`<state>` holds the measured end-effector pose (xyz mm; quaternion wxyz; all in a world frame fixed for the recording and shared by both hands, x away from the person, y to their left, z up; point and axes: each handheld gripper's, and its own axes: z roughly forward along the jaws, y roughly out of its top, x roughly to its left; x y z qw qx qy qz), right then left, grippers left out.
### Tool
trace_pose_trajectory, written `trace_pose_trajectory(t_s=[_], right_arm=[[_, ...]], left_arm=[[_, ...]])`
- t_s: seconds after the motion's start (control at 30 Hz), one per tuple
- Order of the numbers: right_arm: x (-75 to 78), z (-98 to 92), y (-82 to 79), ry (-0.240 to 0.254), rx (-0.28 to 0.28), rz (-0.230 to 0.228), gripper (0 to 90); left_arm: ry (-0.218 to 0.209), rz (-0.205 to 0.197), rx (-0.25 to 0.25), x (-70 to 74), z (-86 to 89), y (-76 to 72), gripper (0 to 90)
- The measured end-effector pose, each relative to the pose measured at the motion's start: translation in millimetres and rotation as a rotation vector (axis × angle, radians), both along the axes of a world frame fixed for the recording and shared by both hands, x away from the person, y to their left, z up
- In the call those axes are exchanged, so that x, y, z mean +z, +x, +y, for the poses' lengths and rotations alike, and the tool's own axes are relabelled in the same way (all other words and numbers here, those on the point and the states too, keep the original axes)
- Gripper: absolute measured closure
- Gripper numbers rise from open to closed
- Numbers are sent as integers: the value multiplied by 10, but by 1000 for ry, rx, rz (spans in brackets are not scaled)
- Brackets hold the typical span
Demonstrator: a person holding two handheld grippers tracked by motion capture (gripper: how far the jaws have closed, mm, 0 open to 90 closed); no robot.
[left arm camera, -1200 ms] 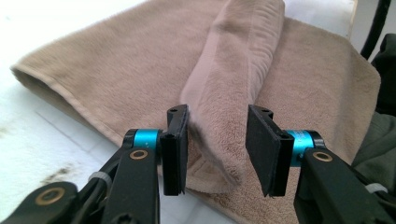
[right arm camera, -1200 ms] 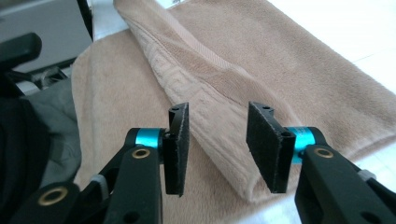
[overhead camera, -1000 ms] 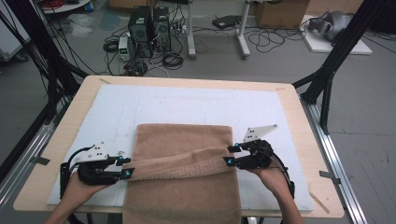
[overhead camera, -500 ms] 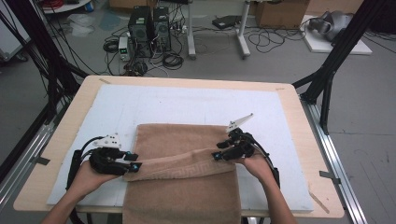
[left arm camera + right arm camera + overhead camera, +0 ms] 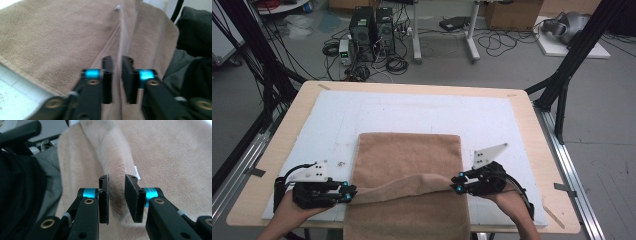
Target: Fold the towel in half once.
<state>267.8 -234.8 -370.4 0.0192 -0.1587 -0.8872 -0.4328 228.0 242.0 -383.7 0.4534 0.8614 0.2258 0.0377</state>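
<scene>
Since the earlier frames both hands have drawn back toward the near edge of the table (image 5: 282,150), and the raised ridge of towel (image 5: 409,165) has come with them, lying closer to the person than it did. The jaws of both claws have just been closing. The left claw (image 5: 346,196) sits at the towel's left edge, and its own view shows a thin fold of cloth standing between its two black jaws, which are pinched on it (image 5: 117,70). The right claw (image 5: 458,184) sits at the towel's right edge; its view shows a thicker roll of the towel (image 5: 120,165) between its jaws, which are clamped on it. Between the two claws the lifted edge sags in a shallow arc above the rest of the towel. The towel itself lies on the white mat (image 5: 412,115), with its far part flat and its near part hanging past the table's near edge.
</scene>
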Motion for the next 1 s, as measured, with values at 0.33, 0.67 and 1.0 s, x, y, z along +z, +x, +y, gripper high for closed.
trace_pose_trajectory(t_s=[0.33,0.67,1.0], right_arm=[[44,-109,228,-30,-139,-46,627],[-149,26,961,-67,-304,-76,486],[-388,112,1375,-124,-398,-84,367]], left_arm=[[40,-50,112,-63,-66,305,548],[78,-109,365,-196,-149,990,541],[54,12,486,-462,-136,1568,444]])
